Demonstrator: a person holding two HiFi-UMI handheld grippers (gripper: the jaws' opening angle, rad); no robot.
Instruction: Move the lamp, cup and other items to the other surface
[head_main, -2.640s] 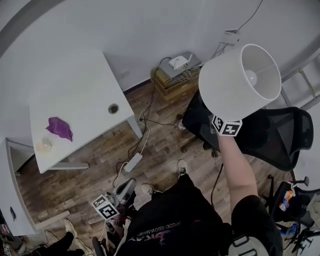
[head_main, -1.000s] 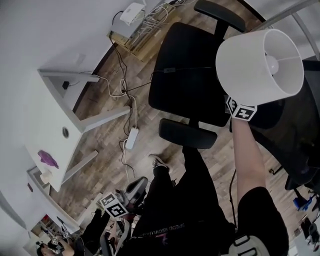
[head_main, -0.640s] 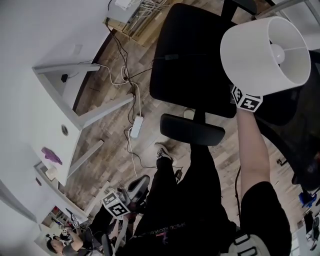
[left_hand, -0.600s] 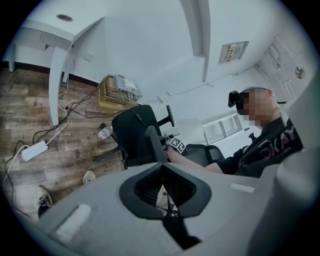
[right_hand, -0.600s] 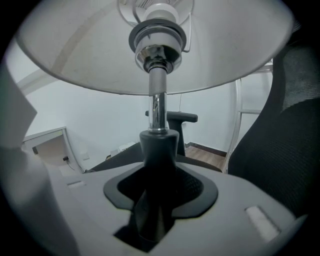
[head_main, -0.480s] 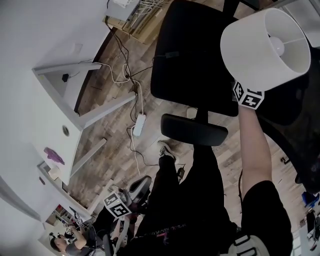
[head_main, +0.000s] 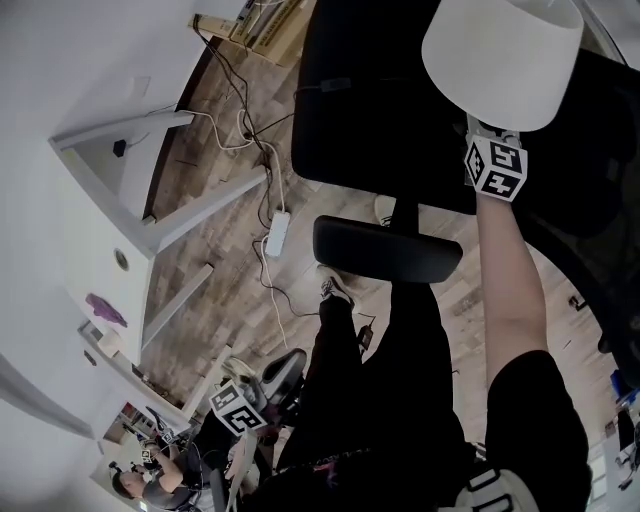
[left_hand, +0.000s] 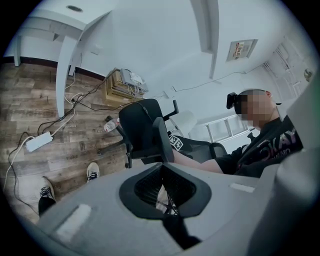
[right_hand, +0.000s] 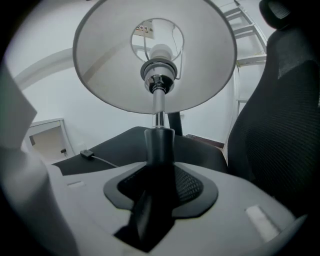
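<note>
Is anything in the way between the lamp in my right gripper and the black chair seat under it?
Mostly no. The right gripper holds the lamp above the chair seat; only a cable with a small plug lies on it, off to one side, and the mesh backrest stands close by.

My head camera looks steeply down past my own body onto the floor (head_main: 235, 335), the chair (head_main: 380, 100) and the desk (head_main: 80, 220), none of them close. The camera on my left gripper (head_main: 262, 385) rides low and faces up across the floor toward the chair (left_hand: 140, 130) and desk (left_hand: 62, 65), well apart from both. The camera on my right gripper (head_main: 490, 135) looks up the lamp (right_hand: 110, 65) from just under its shade. All three views share the chair.
</note>
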